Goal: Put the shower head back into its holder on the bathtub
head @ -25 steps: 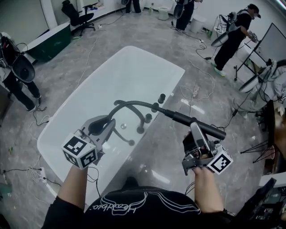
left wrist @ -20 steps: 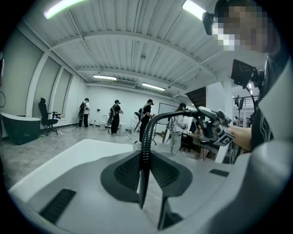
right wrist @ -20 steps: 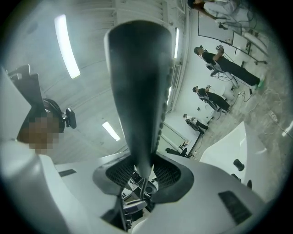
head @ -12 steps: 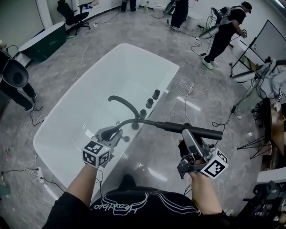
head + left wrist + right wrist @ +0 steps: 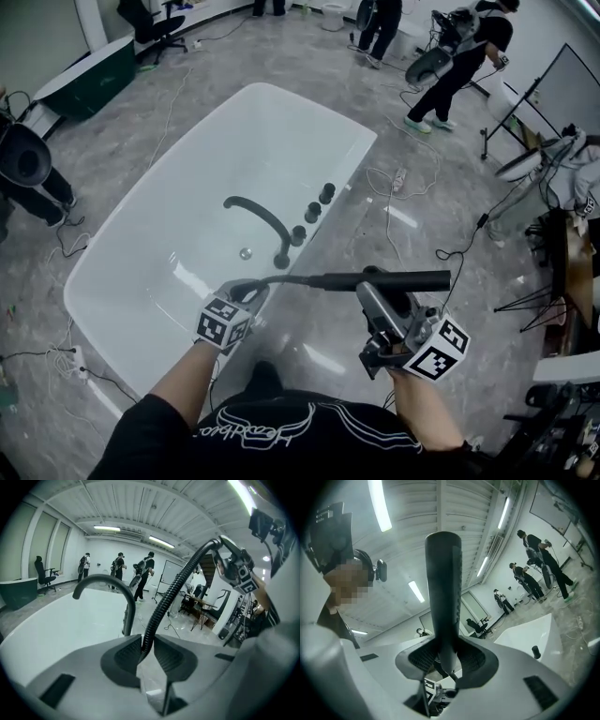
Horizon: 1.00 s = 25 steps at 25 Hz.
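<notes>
Shower head (image 5: 422, 279) clamped in right gripper (image 5: 375, 287); left gripper (image 5: 249, 292) pinching hose (image 5: 289, 278) at bathtub rim (image 5: 362, 161)

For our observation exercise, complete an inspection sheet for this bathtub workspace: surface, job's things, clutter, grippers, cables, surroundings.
Surface: white bathtub standing on a glossy grey floor.
Job's things: black shower head held level beside the tub; its hose runs to the left; holder not identifiable among the rim fittings.
Clutter: nothing seen in the tub.
Grippers: left hand-held gripper shut on the hose; right hand-held gripper shut on the shower head.
Cables: loose cables across the floor.
Surroundings: people standing, office chair.
</notes>
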Available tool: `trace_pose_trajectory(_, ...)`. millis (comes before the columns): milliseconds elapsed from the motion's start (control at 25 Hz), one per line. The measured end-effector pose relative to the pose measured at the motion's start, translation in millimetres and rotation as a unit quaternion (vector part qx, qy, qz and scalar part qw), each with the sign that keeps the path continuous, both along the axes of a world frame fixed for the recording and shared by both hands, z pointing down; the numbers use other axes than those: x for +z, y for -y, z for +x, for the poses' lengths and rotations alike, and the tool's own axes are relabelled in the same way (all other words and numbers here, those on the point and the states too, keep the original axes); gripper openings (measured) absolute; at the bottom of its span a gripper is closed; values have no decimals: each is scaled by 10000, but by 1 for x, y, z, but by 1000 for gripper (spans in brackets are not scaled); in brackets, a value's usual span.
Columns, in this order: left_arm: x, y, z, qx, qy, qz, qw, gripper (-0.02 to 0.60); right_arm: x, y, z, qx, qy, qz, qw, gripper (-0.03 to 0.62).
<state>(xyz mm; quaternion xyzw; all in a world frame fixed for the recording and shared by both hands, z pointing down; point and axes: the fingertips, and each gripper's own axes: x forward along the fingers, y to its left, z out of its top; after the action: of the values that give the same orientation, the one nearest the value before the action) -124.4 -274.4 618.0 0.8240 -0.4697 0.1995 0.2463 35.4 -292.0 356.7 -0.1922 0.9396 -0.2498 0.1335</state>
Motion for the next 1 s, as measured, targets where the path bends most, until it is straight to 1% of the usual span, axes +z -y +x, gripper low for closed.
trace_pose_trajectory(120, 14, 1, 3, 53, -53, -232, 9997, 81, 4, 4, -9, -39, -89, -37, 9999, 133)
trace_pose_trajectory(160, 17, 0, 4, 79, -100, -305, 9995, 106, 6, 6, -12, -46, -118, -49, 9999, 133)
trace_pose_trajectory(240, 25, 0, 3, 112, -177, -424, 9989, 181, 14, 10, -17, -45, -236, -61, 9997, 133)
trace_pose_trajectory(400, 31, -6, -5, 72, -344, -511, 9981, 192, 39, 15, -33, -52, -663, -16, 9978, 134)
trace_pose_trajectory(560, 13, -12, -15, -103, -644, -397, 9971, 192, 64, 17, -52, -150, -944, -53, 9954, 133)
trace_pose_trajectory(640, -6, -12, -21, -219, -799, -247, 9963, 191, 79, 18, -63, -205, -1132, -8, 9934, 133)
trace_pose_trajectory(720, -30, -13, -26, -307, -1047, -51, 9940, 190, 95, 19, -75, -308, -1350, 81, 9903, 134)
trace_pose_trajectory(800, -56, -16, -32, -406, -1314, 177, 9903, 182, 112, 18, -89, -448, -1593, 180, 9860, 135)
trace_pose_trajectory(880, -79, -20, -41, -546, -1468, 388, 9869, 129, 131, 17, -104, -574, -1887, 274, 9800, 133)
trace_pose_trajectory(1000, -101, -27, -57, -652, -1441, 689, 9850, 49, 163, 14, -128, -773, -2306, 373, 9693, 135)
